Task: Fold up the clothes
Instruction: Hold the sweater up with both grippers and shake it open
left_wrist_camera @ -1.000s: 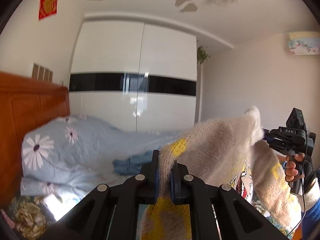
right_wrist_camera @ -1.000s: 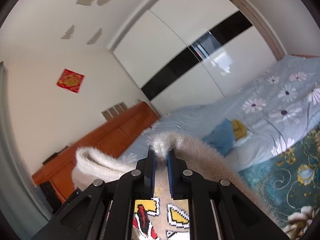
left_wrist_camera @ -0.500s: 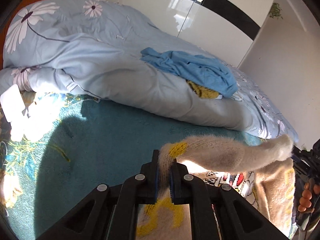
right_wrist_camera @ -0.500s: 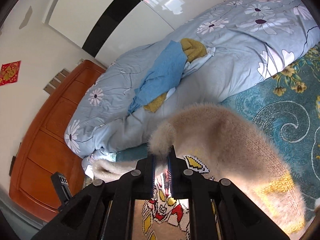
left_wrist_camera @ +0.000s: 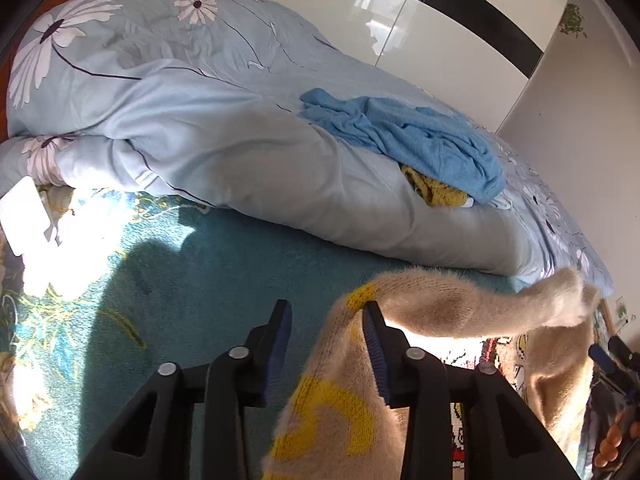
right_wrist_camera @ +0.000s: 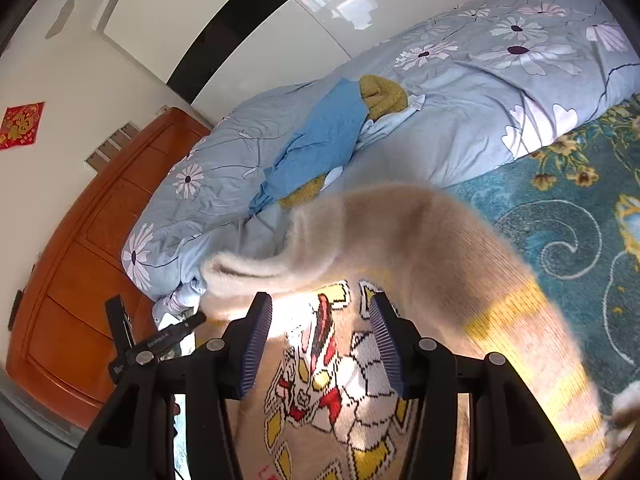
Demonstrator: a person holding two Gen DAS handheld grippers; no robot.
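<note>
Your left tool (left_wrist_camera: 326, 324) is spread wide, nothing pinched; the sweater (left_wrist_camera: 432, 308) just drapes over its right finger, w/ the yellow-patterned part hanging down between the fingers. Your right tool (right_wrist_camera: 320, 316) is wide too, gripping nothing; sweater lies below and past it, cartoon print up, a fuzzy fold humped just beyond the tips. In the left view the right tool shows at the far right edge, partly behind the knit. In the right view the left tool sits low at left, near the sweater's end.

L to R in the left view: a white card (left_wrist_camera: 26, 216) in a sun patch on the rug (left_wrist_camera: 208, 280), then the floral duvet (left_wrist_camera: 208, 120) bunched along the bed, a blue garment (left_wrist_camera: 404, 132) lying on it w/ a yellow knit (left_wrist_camera: 434, 192) poking out from under its near edge. Sweater rests on the rug right of centre, its far end close to the duvet's edge. Wood headboard (right_wrist_camera: 80, 240) at left in the right view, wardrobe (right_wrist_camera: 256, 40) behind the bed.
</note>
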